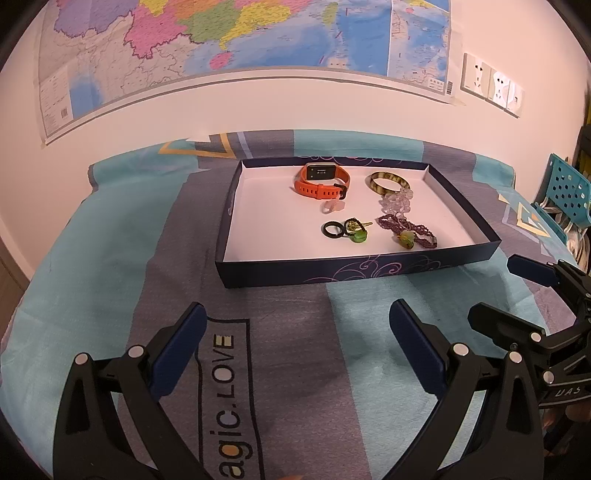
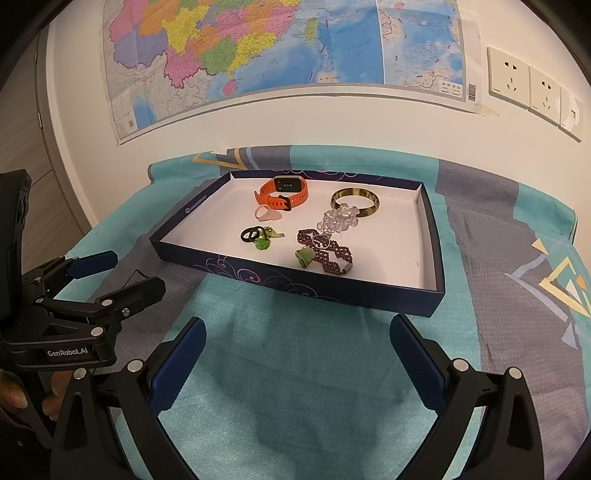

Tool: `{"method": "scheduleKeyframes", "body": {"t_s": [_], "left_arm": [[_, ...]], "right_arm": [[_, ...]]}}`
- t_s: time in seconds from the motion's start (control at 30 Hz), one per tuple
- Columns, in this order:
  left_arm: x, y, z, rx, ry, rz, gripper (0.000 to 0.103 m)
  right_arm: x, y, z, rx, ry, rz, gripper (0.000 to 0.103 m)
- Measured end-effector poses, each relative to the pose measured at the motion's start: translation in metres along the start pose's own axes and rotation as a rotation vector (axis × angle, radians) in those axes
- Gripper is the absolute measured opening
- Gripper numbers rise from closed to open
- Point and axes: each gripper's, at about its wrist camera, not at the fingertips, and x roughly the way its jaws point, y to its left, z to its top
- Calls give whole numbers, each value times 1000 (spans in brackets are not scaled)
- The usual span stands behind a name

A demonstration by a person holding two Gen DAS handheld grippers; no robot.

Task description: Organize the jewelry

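A dark blue tray [image 1: 332, 275] [image 2: 295, 286] with a white floor lies on the cloth. In it lie an orange watch [image 1: 320, 180] [image 2: 283, 192], a brown bangle [image 1: 387, 181] [image 2: 354, 202], a clear bead bracelet [image 1: 397, 201] [image 2: 340, 219], a purple bead bracelet [image 1: 410, 229] [image 2: 327, 251], a black ring [image 1: 332, 229] [image 2: 250, 234], green rings [image 1: 357, 233] [image 2: 263, 242] and a pink ring [image 1: 332, 207] [image 2: 266, 213]. My left gripper [image 1: 297, 321] and right gripper [image 2: 297, 334] are both open and empty, short of the tray's near wall.
A teal and grey patterned cloth [image 1: 110, 258] [image 2: 498, 258] covers the table. A map [image 1: 240, 33] and wall sockets [image 2: 532, 85] are on the wall behind. A teal perforated chair [image 1: 561, 184] stands at the right.
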Motion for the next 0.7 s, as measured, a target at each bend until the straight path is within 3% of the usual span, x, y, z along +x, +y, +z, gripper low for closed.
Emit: {"method": "scheduleKeyframes", "body": {"t_s": [0.4,0.53,0.7], "left_arm": [[-1,-1,1,3,-1,1,97],[-4,-4,1,24,-38,6,97],[-3,-4,1,17,-28,-34,97]], "right_arm": [[0,0,1,-2,-2,-1,96],[-1,0,0,-2,-5,1,96],[-2,-1,0,-9,-6,-6,96]]}}
